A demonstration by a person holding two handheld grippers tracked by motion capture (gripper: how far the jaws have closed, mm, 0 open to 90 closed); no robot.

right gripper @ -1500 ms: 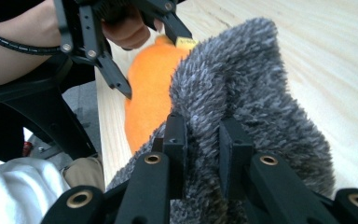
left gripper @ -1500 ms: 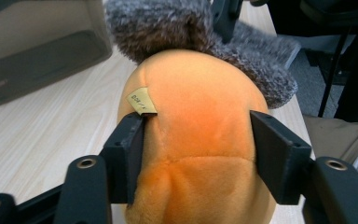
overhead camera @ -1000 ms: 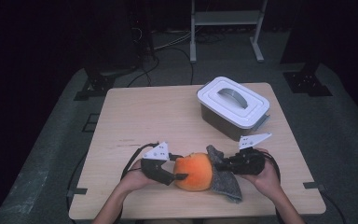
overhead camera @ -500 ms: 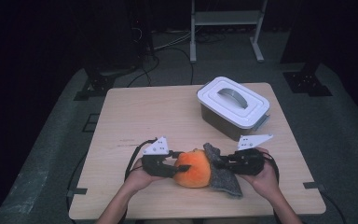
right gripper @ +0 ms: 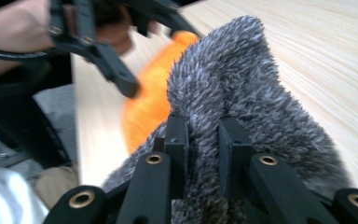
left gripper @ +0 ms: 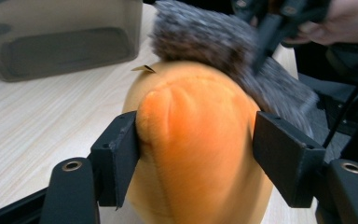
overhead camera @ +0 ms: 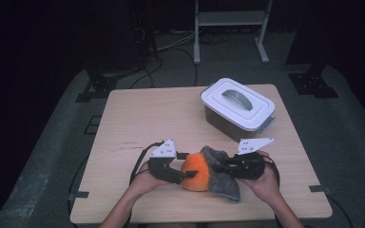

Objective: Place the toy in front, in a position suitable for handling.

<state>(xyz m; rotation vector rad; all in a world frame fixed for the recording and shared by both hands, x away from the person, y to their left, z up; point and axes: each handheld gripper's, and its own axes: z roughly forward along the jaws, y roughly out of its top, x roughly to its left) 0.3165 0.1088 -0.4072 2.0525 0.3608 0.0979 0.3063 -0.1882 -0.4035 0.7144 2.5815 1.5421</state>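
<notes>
Presently, one orange plush toy [overhead camera: 196,172] with grey furry part [overhead camera: 222,176], lying at the counter's [overhead camera: 142,118] near edge. Soft, light, compressible; likely slumps if held loosely, so best taken by bunched pile. Left tool [left gripper: 196,154]: jaws just opening, straddling the orange body, left pad touching. Right tool [right gripper: 204,135]: clamped on grey fur. Lidded box [overhead camera: 237,108] far right.

An orange plush [overhead camera: 194,171] sits near the table's [overhead camera: 138,114] front edge, about midway along it, its rounded, seamed body bulging upward. A grey furry part [overhead camera: 221,173] joins its right side, one fold raised against the orange, the rest trailing flat toward the front edge. The fur is coarse, dark with pale tips.
</notes>
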